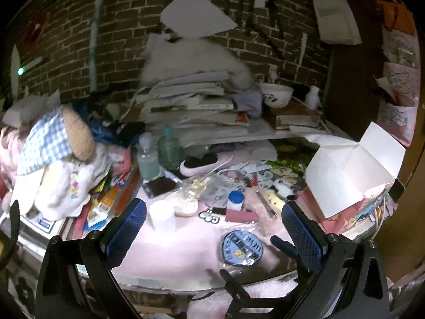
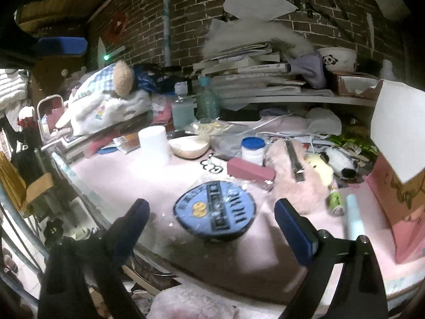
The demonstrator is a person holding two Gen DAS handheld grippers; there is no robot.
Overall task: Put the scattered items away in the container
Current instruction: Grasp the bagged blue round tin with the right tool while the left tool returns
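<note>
A round blue patch in a clear bag lies on the pink table mat, just ahead of my open, empty right gripper. It also shows in the left wrist view, between the fingers of my open, empty left gripper. Behind it lie a pink rectangular case, a blue-capped white jar, a white cup, a shell-shaped dish and a fluffy pink pouch. An open white box stands at the right on a pink box.
A book stack and a panda bowl sit on a shelf at the back. Two bottles and a plush toy heap stand at the left. A pale blue pen and a small green tube lie at the right.
</note>
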